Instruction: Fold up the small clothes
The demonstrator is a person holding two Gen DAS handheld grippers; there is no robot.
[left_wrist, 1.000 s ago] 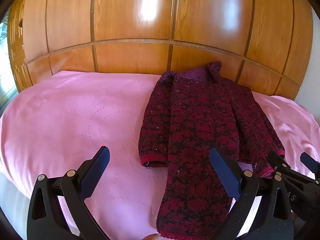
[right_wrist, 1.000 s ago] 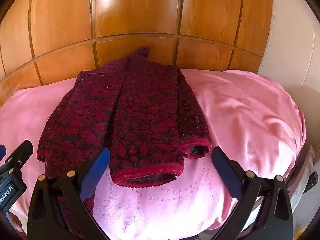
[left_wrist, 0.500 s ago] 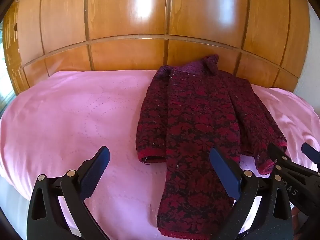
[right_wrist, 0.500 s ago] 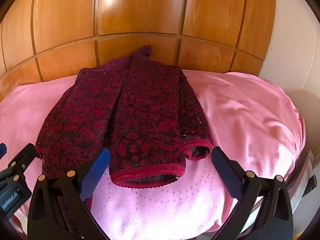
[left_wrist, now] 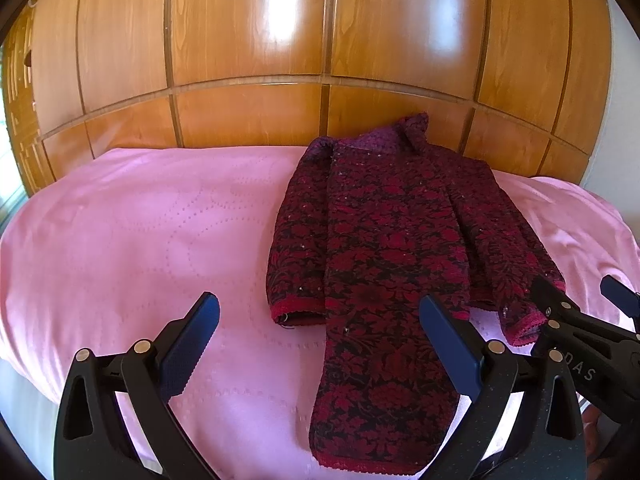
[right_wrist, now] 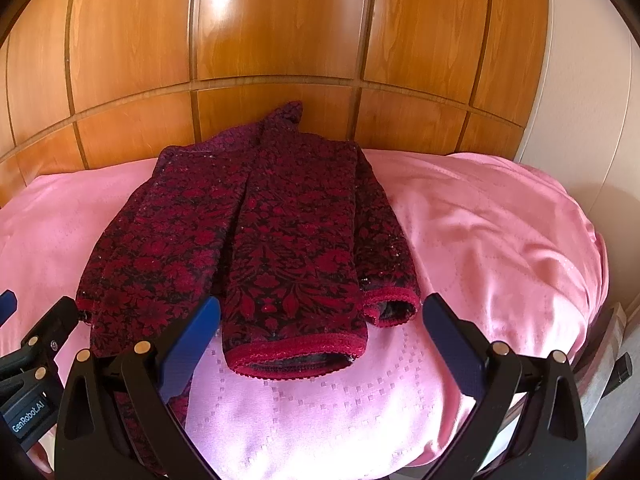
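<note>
A dark red floral knit sweater (left_wrist: 384, 248) lies on the pink bedspread (left_wrist: 140, 240), collar toward the wooden headboard. One long panel runs toward me, down to its hem (left_wrist: 360, 464). My left gripper (left_wrist: 318, 312) hovers open over the near part of that panel, holding nothing. My right gripper (left_wrist: 580, 292) shows at the right by a sleeve cuff (left_wrist: 524, 324). In the right wrist view the sweater (right_wrist: 256, 240) has its hem (right_wrist: 296, 356) and a cuff (right_wrist: 392, 308) nearest. My right gripper (right_wrist: 322, 308) stands open just before the hem. The left gripper (right_wrist: 36, 304) is at the far left.
A glossy wooden panelled headboard (left_wrist: 320, 60) rises right behind the bed. The pink bedspread (right_wrist: 500, 248) drops off at its right edge, with a pale wall (right_wrist: 580, 80) beyond. Wide bare cover lies left of the sweater in the left wrist view.
The left wrist view has drifted so the sweater sits a little further left in frame. Both grippers stay open. The sweater itself has not moved.
</note>
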